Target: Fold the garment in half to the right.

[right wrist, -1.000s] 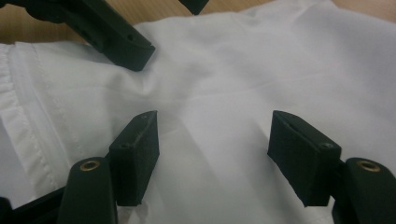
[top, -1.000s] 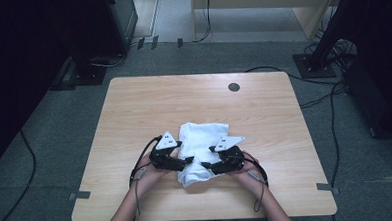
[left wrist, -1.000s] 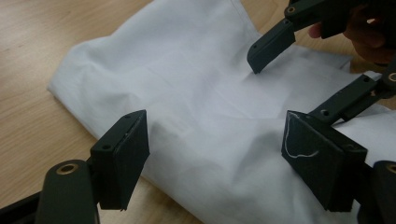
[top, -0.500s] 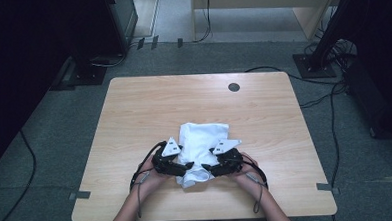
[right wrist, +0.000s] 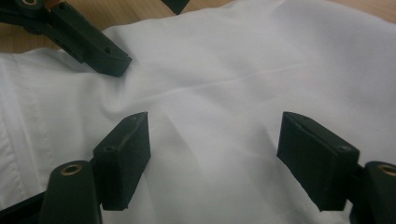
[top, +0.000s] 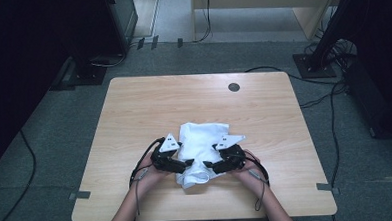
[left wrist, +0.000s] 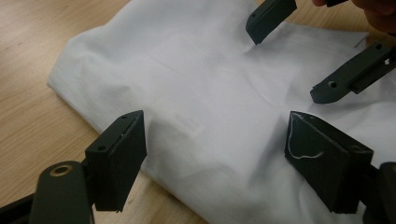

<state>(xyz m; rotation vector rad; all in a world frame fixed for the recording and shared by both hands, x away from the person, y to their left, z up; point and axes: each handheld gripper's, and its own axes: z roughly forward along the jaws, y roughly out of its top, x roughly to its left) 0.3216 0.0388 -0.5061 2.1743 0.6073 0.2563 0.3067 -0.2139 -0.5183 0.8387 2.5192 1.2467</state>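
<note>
White cloth (top: 200,145) crumpled at table (top: 133,103) near edge, centre. Left gripper (top: 186,163) and right gripper (top: 209,165) face each other over it, jaws wide, right's just opening, nothing pinched. Far half bare.

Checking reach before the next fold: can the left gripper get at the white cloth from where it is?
Probably yes. The left gripper stands open right over the white cloth, nothing between them; the right gripper faces it from the other side.
</note>
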